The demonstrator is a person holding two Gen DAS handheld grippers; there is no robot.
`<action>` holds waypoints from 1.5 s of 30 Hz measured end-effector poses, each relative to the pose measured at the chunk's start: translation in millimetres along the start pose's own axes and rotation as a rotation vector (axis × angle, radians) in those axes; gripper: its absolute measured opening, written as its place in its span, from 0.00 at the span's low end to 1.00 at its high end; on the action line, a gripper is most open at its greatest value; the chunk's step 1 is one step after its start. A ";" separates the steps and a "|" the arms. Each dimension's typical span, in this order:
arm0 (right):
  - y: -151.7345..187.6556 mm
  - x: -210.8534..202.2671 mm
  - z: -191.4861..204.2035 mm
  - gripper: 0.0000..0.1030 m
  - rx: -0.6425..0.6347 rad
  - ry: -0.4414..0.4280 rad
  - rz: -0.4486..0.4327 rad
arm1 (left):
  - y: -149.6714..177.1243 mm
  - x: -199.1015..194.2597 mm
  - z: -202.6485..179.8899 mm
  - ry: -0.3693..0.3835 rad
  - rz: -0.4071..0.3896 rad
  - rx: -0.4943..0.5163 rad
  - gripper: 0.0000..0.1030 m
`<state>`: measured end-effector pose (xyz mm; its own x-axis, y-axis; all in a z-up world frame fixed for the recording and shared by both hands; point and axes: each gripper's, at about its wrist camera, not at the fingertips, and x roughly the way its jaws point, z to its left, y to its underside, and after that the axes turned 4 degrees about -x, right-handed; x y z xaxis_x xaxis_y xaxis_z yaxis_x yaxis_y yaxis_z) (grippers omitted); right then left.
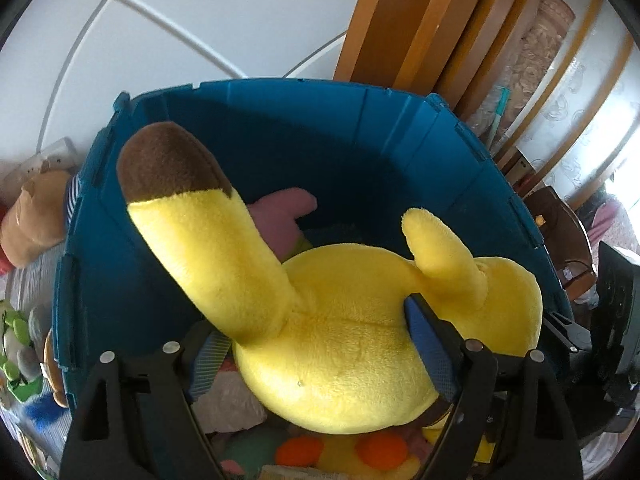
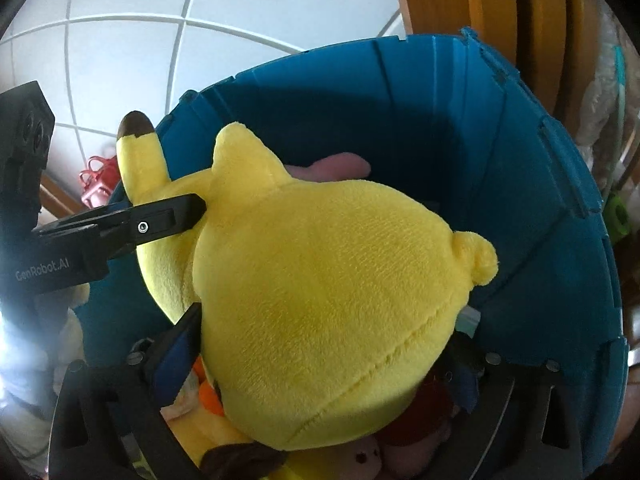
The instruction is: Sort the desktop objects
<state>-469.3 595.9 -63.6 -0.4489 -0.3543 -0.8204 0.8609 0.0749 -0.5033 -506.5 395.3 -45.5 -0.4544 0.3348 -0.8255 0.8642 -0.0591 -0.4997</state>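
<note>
Both wrist views look down into a blue bin (image 1: 256, 128) packed with soft toys.

Yellow plush (image 1: 352, 344): sits over the bin's opening, on top of the other toys. One long ear with a brown tip (image 1: 172, 164) stands up toward the bin's left wall; a shorter yellow limb (image 1: 440, 256) points up on the right side.

Left hand-held gripper (image 1: 320, 344): spread wide around the plush body. The blue pad of one finger (image 1: 430, 344) presses into the plush's side below the short limb; the other finger (image 1: 204, 364) sits at the base of the ear. The plush fills the gap between them, so it is held.

Right hand-held gripper (image 2: 320, 360): also spread wide, with the plush's rounded body (image 2: 328, 300) filling the gap. One finger's blue pad (image 2: 180, 356) touches the plush's left flank; the opposite finger is mostly hidden behind the plush. The left hand-held gripper's black finger (image 2: 168, 220) shows in this view, pressed into the plush near the ear base.

Under the plush: a pink plush (image 1: 284, 208) against the far inner wall, and orange and yellow toys (image 1: 300, 452) at the near side.

Outside the bin, left: a brown plush (image 1: 32, 216) and green toys (image 1: 16, 344)
</note>
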 end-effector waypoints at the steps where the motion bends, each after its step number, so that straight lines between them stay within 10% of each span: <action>1: 4.6 -3.3 2.5 1.00 0.000 0.000 0.000 | 0.1 -3.2 -0.6 0.001 -0.006 0.005 0.82; 5: 17.4 -17.8 -1.4 1.00 0.016 0.009 -0.020 | 1.1 -22.3 -6.5 -0.012 -0.057 0.044 1.00; 22: 24.7 -72.9 37.1 1.00 -0.032 0.149 -0.087 | 41.5 -103.6 -28.3 -0.025 -0.141 0.159 1.00; 36: 90.0 -206.4 171.7 1.00 -0.140 0.289 -0.317 | 112.9 -233.9 10.6 -0.062 -0.348 0.216 1.00; 45: 163.4 -196.8 272.9 1.00 -0.116 0.310 -0.411 | 181.8 -293.0 90.5 -0.112 -0.415 0.195 1.00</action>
<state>-174.8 423.5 89.7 -0.8090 -0.0848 -0.5817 0.5743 0.0971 -0.8128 -235.8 201.3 81.7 -0.7828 0.2647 -0.5632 0.5526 -0.1206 -0.8247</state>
